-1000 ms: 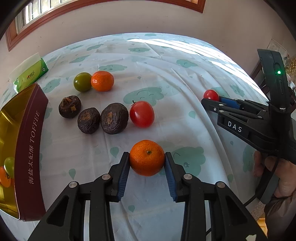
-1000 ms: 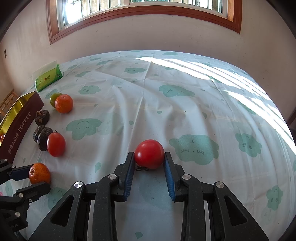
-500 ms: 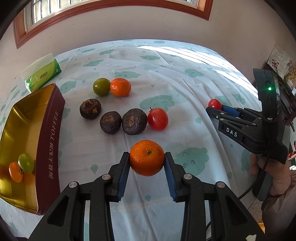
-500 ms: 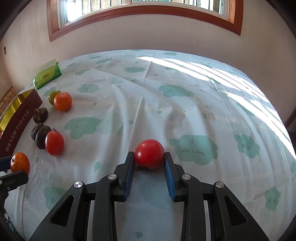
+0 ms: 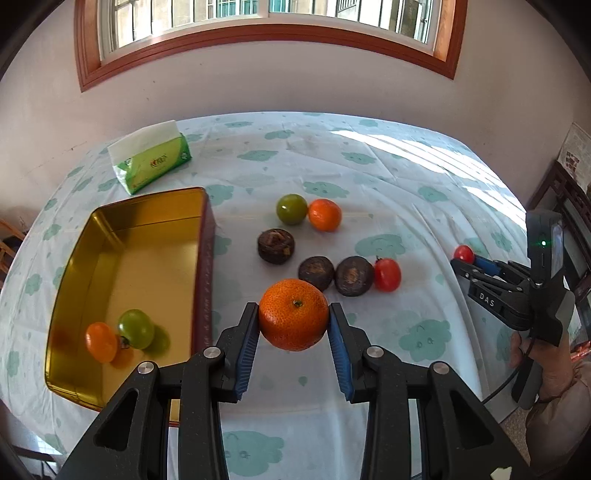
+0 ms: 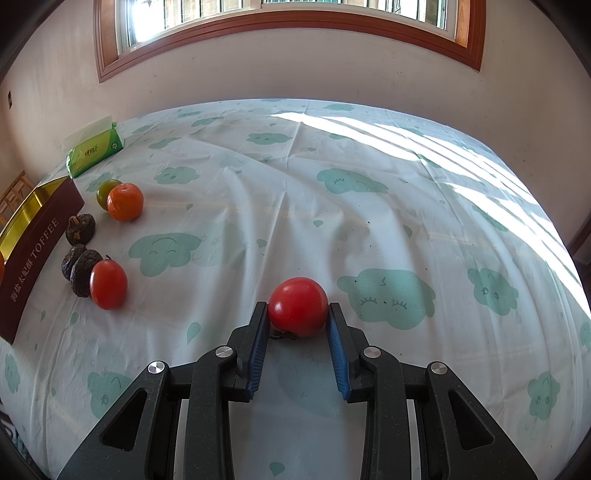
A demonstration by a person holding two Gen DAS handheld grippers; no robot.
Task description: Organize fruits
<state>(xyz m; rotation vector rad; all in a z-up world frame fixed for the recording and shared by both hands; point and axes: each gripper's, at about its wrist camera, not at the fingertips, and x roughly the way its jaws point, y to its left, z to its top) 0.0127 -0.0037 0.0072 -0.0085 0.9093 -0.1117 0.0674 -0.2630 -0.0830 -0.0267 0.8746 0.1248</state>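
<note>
Both tongs are clamped on fruit: the left tongs (image 5: pixel 293 320) press their blue pads on a round orange mandarin (image 5: pixel 293 314), and the right tongs (image 6: pixel 297 314) grip a round red tomato (image 6: pixel 297 306). Loose on the counter (image 6: pixel 332 221) lie one more orange mandarin (image 5: pixel 324 214), one green tomato (image 5: pixel 291 209), one smaller red tomato (image 5: pixel 387 274) and three dark wrinkled fruits (image 5: pixel 276 246), clustered beyond the held mandarin. Just left of them sits a rectangular gold-lined toffee tin with maroon sides (image 5: pixel 147 236), holding one small orange fruit (image 5: pixel 101 341) and one green fruit (image 5: pixel 136 328). One green tissue pack (image 5: pixel 153 162) lies beyond the tin. A pale cloth printed with green clouds covers the counter, sunlit in stripes on its right side, under a wood-framed window (image 6: pixel 288 26) in a plain wall.
</note>
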